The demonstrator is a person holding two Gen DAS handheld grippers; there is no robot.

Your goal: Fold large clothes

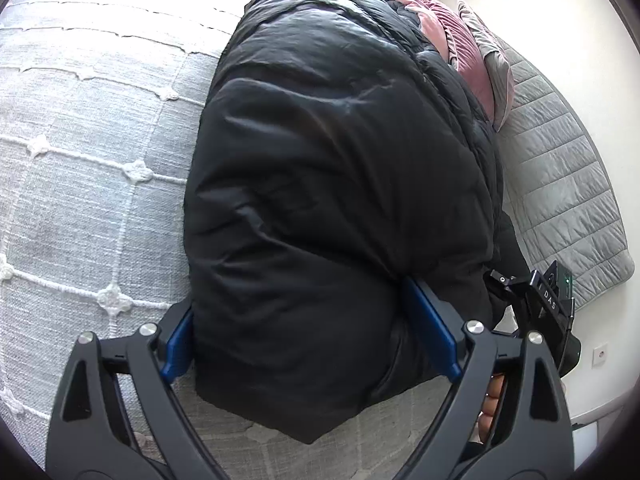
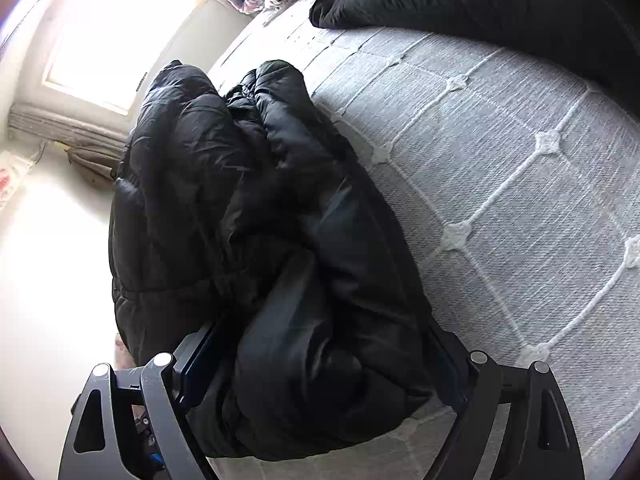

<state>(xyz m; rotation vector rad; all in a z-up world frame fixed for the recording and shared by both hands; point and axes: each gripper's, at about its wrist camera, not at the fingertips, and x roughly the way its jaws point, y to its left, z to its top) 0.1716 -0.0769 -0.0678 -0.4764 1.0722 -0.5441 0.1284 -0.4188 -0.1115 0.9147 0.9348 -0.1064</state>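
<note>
A: Where is the jacket [image 1: 340,184]?
B: Bundled on the bed [image 1: 80,160], reaching ahead of both tongs.
A: And the tongs?
B: Left tongs [image 1: 308,336] spread wide, clamping its near end. Right tongs [image 2: 320,364] wide, gripping its bulky folds.

- Daylight is flooding in through the window [image 2: 120,40] in the right wrist view, blowing it out to pure white, with glare washing over the floor [image 2: 52,260] below.
- The black puffer jacket [image 1: 340,200] is catching soft sheen on its upper folds in the left wrist view, while its creases are sinking into near-black with little detail.
- The grey bedspread [image 1: 88,184] is lying evenly lit, its weave showing sharply.
- Fisheye distortion is bending both views, and dark vignetting is closing in at every corner.
</note>
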